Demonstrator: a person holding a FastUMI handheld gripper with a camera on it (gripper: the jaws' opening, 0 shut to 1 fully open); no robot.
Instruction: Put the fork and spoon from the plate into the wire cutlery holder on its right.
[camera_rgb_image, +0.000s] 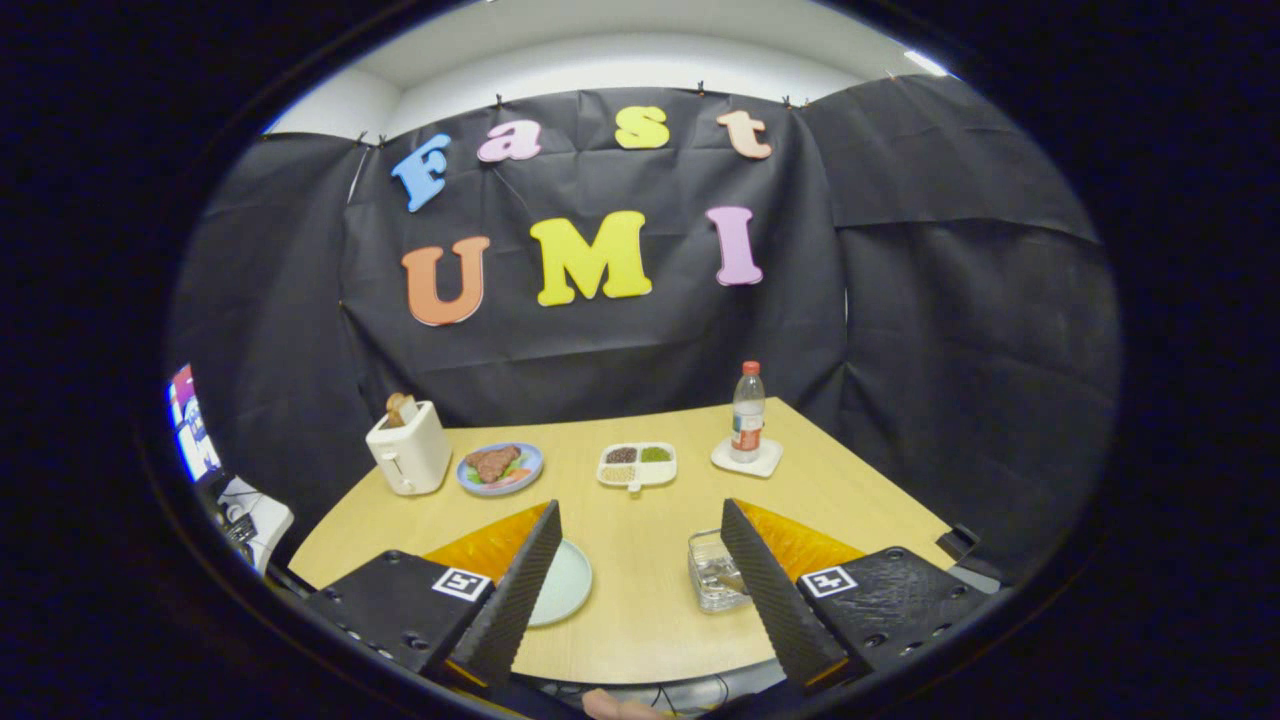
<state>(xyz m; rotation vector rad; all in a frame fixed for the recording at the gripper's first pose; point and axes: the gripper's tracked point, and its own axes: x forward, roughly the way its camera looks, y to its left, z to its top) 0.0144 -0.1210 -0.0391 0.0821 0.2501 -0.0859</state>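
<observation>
The fingers (638, 545) stand wide apart above the near part of the tabletop (640, 620), with nothing gripped between them and only bare wood showing in the gap. The left finger (510, 600) partly covers a pale round plate (566, 580) that lies flat on the wood just beside it; the part of the plate that shows is bare, and whether the fork or spoon lies on the hidden part cannot be told. The right finger (775, 600) overlaps the wire cutlery holder (712, 570), a small see-through basket standing upright on the tabletop, to the right of the plate with a stretch of bare wood between them. Something metallic glints inside the holder, seemingly cutlery, though it is too small and too covered to say which pieces.

Beyond the fingers, toward the far side of the tabletop, sits a white divided tray (637, 465) with four compartments holding dark, green and light-coloured grains or seeds. To its left is a blue plate (499, 468) carrying brown meat-like pieces with some green and red bits. Further left, near the table's corner, stands a white toaster (409, 452) with a slice of bread sticking up from its slot. To the right of the tray a clear bottle (747, 411) with a red cap stands upright on a white coaster (746, 458).
</observation>
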